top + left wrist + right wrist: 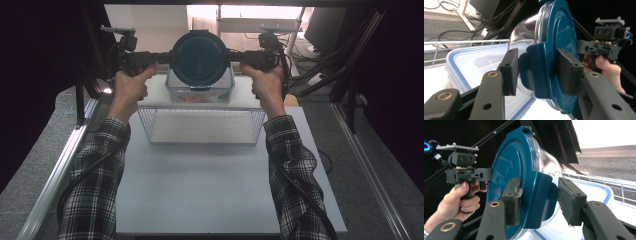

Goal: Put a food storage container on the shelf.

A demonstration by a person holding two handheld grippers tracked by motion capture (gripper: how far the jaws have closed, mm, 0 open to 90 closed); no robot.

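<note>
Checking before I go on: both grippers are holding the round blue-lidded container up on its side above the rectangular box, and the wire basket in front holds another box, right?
Not quite. The high view shows the wire basket is empty. The rest holds: left gripper and right gripper hold the round container above the rectangular box.

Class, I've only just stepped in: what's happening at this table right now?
A person holds a round blue-lidded clear container in the air, tipped on its side, with the left tongs and right tongs each at a lid tab. Below it sits a rectangular lidded box, behind a wire basket on the white table.
</note>
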